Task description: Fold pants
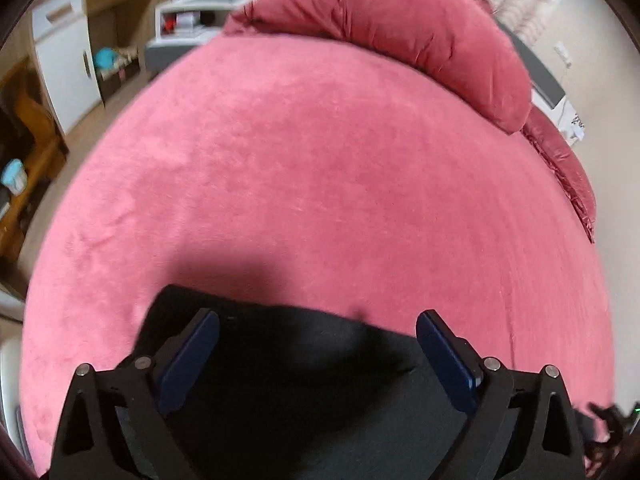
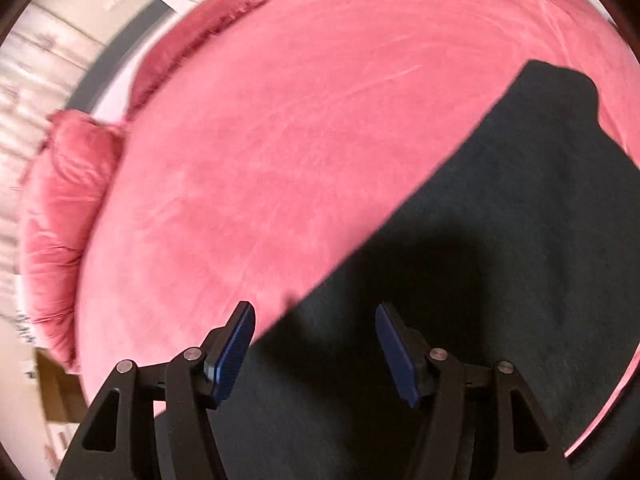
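Left wrist: left gripper (image 1: pixel 318 326) spread, empty; black pants (image 1: pixel 288 380) at 6 o'clock on pink bed (image 1: pixel 320 180). Right wrist: right gripper (image 2: pixel 315 320) spread, empty; pants (image 2: pixel 500 280) toward 4 o'clock; likely soft, limp, light; pinch an edge corner.

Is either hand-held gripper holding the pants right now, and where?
Neither. Left hand-held gripper and right hand-held gripper are open above the black pants.
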A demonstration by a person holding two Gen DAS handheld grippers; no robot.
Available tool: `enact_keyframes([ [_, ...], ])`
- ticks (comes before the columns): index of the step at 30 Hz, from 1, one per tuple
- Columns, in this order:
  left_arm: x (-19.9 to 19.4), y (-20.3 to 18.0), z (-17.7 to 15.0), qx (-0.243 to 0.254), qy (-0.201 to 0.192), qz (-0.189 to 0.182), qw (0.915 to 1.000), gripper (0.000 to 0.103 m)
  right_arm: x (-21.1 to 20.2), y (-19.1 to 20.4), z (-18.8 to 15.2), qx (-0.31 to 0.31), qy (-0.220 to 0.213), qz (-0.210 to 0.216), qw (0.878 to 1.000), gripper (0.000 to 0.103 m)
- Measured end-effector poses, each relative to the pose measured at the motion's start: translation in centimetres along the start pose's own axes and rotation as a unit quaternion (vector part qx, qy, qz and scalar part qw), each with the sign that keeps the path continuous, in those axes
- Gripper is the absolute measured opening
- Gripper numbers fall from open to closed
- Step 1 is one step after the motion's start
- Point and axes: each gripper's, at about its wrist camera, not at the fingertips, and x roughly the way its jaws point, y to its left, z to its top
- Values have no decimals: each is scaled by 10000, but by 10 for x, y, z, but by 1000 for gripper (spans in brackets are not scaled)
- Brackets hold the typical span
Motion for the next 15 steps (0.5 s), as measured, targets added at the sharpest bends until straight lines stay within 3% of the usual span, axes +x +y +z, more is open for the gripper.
enact_keyframes([
  [4, 11, -18, 8, 153, 349, 231, 9990, 99, 31, 12, 7, 228, 302, -652, 9972, 65],
  [7, 15, -26, 7, 226, 509, 328, 9979, 99, 36, 24, 3, -154, 277, -974, 9947, 60],
  [9, 14, -28, 5, 247, 546, 301, 9977, 98, 34, 28, -9, -604, 149, -1356, 9888, 34],
  [12, 14, -26, 4, 235, 731, 282, 9966, 90, 27, 19, -20, -793, -9, -1160, 9901, 14],
  [15, 15, -15, 1, -173, 1154, 148, 9931, 75, 17, -4, -31, -531, -57, -649, 9965, 9],
])
